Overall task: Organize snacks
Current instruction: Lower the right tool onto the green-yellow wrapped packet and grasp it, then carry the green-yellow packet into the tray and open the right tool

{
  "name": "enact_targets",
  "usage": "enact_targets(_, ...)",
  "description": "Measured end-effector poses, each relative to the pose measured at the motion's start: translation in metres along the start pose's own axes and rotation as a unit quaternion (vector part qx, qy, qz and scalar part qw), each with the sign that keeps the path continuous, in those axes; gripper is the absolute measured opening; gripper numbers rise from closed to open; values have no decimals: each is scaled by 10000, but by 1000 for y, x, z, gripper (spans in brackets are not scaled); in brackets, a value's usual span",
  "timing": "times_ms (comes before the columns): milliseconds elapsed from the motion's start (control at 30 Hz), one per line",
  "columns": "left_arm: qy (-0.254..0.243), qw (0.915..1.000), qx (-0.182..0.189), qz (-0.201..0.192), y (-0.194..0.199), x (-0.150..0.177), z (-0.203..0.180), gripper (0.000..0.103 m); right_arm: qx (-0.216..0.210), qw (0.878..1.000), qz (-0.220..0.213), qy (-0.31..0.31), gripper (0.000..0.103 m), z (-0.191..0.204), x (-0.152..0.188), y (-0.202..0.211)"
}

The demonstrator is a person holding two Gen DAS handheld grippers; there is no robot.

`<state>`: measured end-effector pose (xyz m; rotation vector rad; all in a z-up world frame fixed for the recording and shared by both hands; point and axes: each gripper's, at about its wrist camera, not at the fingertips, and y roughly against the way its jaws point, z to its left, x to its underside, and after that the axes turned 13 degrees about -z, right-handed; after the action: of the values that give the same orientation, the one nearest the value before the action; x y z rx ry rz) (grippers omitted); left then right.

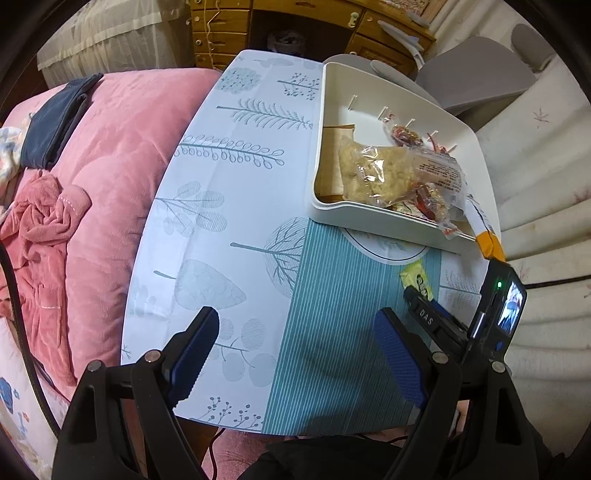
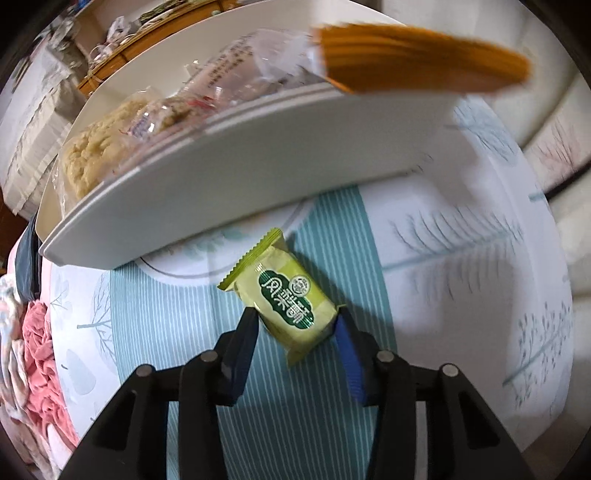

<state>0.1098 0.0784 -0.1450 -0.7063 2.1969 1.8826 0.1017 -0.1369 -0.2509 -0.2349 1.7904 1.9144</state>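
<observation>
A green snack packet (image 2: 291,299) lies on the patterned tablecloth (image 2: 461,240), just in front of a white bin (image 2: 221,177). My right gripper (image 2: 297,315) points down over it, a fingertip touching each side of its near half, so it is shut on the packet. In the left wrist view the same packet (image 1: 417,280) shows beside the right gripper's fingers (image 1: 424,314). The bin (image 1: 369,221) holds a rice-crisp bag (image 1: 373,173), red wrapped sweets (image 1: 406,134) and an orange-ended pack (image 1: 489,243) that overhangs its rim. My left gripper (image 1: 297,317) hangs open above the cloth with nothing between its fingers.
A pink quilt (image 1: 110,166) with crumpled clothes borders the table's left edge. Wooden drawers (image 1: 221,33) and a grey chair (image 1: 476,74) stand behind the table. A white padded surface (image 1: 535,184) lies to the right. The table's near edge is just below my left fingers.
</observation>
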Motion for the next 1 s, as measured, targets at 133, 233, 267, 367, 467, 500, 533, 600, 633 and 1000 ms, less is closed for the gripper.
enact_targets(133, -126, 9998, 154, -85, 8, -2, -2, 85, 89, 9997, -75, -221, 43, -13, 10, 18)
enact_targets(233, -183, 9993, 286, -123, 11, -3, -6, 85, 97, 9992, -241, -318, 43, -23, 12, 36)
enact_targets(267, -201, 9991, 349, -137, 12, -4, -8, 85, 88, 9989, -273, -379, 43, -27, 12, 44)
enact_targets(367, -235, 9982, 510, -189, 14, -6, -15, 85, 123, 9977, -554, -378, 43, -32, 5, 67)
enact_targets(467, -263, 9969, 682, -280, 17, -11, -22, 85, 135, 9955, -882, -304, 43, -24, -3, 89)
enact_targets(500, -273, 9965, 726, -304, 18, -12, -25, 85, 124, 9950, -951, -292, 43, -29, -9, 94)
enact_targets(533, -282, 9960, 780, -330, 18, -13, -28, 85, 103, 9941, -1044, -272, 43, -30, -14, 99)
enact_targets(600, -279, 9954, 846, -354, 18, -14, -32, 85, -12, 9927, -1178, -258, 43, -36, -28, 104)
enact_targets(633, -276, 9952, 875, -354, 18, -14, -34, 85, -88, 9918, -1246, -266, 43, -38, -33, 105)
enact_targets(1000, 37, 9968, 727, -323, 13, -11, -32, 85, -294, 9860, -1634, -152, 43, -43, -95, 108)
